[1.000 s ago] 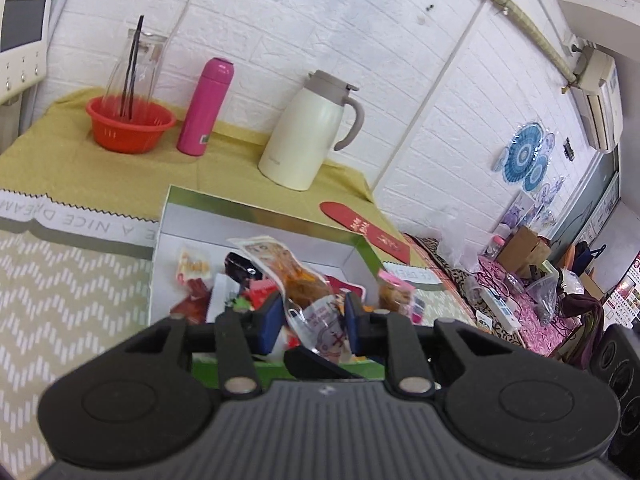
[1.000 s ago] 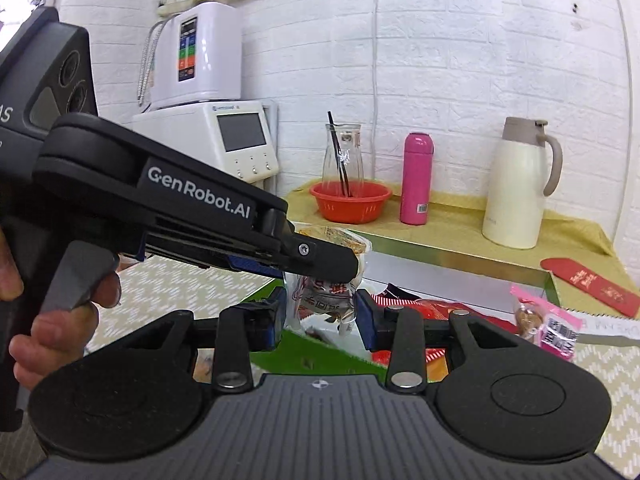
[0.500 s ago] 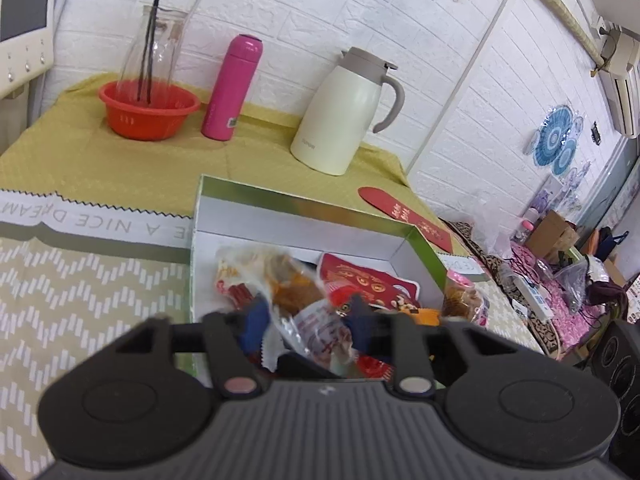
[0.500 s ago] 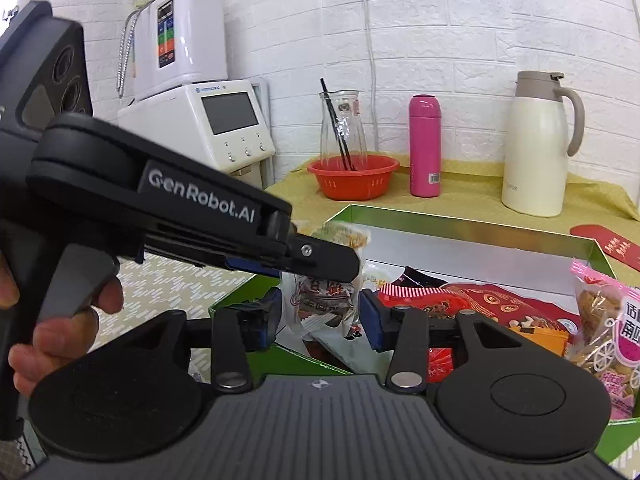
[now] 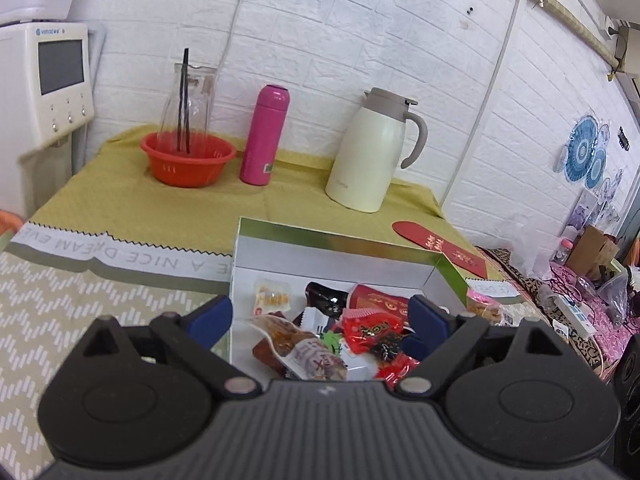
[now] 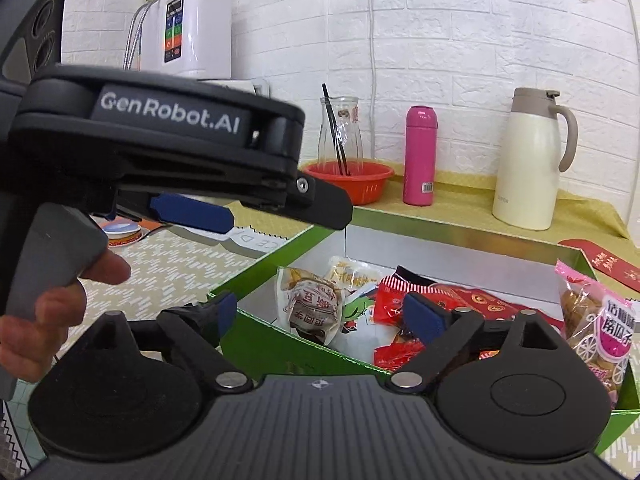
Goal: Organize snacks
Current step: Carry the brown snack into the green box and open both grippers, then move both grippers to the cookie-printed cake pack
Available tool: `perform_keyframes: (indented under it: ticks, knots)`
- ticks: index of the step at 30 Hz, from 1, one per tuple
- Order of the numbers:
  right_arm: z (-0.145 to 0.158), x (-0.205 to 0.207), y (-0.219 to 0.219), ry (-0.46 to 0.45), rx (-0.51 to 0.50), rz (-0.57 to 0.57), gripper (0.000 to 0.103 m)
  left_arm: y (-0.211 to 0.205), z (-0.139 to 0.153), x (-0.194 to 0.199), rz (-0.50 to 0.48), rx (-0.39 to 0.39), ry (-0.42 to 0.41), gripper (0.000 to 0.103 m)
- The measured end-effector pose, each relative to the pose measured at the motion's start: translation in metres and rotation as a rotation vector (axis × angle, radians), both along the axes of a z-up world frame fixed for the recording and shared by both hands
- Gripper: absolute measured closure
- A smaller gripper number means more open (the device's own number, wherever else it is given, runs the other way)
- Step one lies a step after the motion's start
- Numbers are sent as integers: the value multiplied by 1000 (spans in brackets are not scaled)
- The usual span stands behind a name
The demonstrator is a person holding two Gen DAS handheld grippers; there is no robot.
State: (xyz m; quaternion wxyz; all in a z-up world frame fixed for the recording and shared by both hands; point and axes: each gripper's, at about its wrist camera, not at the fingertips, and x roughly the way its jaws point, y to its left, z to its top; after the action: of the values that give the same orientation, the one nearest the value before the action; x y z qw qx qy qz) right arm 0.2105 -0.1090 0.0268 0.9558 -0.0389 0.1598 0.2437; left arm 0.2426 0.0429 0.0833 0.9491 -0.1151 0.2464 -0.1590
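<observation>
Both our grippers, left gripper (image 5: 320, 318) and right gripper (image 6: 316, 312), hang released above the green box (image 6: 256, 338), the brown snack packet (image 6: 314, 306) lying inside where it belongs.

Bright, even indoor light; shadows soft and faint; strong fisheye bending of the white brick wall (image 5: 360, 20) toward dark corners; the near black left tool (image 6: 192, 196) slightly soft; no glare.

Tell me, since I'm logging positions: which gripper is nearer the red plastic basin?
Left. The left gripper hangs open beside the red plastic basin, toward the table's back; the right gripper sits open at the snack box's front edge.
</observation>
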Motion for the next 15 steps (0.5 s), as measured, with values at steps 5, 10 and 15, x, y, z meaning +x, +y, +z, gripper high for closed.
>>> perform_keyframes:
  ticks: [5,10,15]
  knots:
    - [11,-10,-8,-21,19,-2,0,-6,9,-17,-7,17,-12,13]
    - [17,-24,-15,-27,31,-7,0,-12,19,-39,-9,41,-25,13]
    - [20,-40,-16,-34,23,-6,0,-15,24,-63,-23,42,-37,13]
